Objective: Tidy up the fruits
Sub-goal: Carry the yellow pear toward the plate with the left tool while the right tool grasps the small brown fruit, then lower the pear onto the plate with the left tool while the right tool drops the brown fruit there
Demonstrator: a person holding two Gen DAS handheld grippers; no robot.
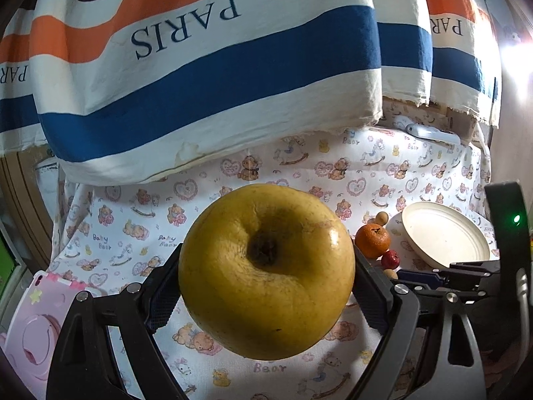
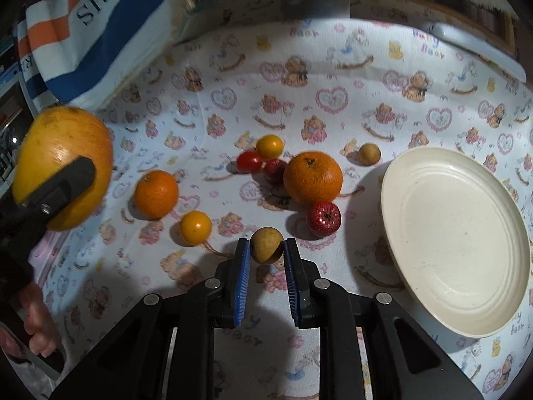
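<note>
My left gripper (image 1: 266,276) is shut on a large yellow grapefruit (image 1: 266,270), held above the bear-print cloth; the same grapefruit (image 2: 63,166) shows at the far left of the right wrist view. My right gripper (image 2: 266,250) is shut on a small tan round fruit (image 2: 266,245) near the cloth. Beyond it lie a large orange (image 2: 314,176), a smaller orange (image 2: 156,193), a red strawberry-like fruit (image 2: 323,217), two small yellow-orange fruits (image 2: 196,227) (image 2: 269,146), a red tomato (image 2: 249,161), a dark red fruit (image 2: 274,170) and another tan fruit (image 2: 369,154). A cream plate (image 2: 456,236) sits at right.
A striped "PARIS" cloth (image 1: 200,60) hangs over the back of the table. A pink case (image 1: 30,326) lies at the left edge. A white flat device (image 2: 479,46) rests at the back right. A person's hand (image 2: 36,326) grips the left handle.
</note>
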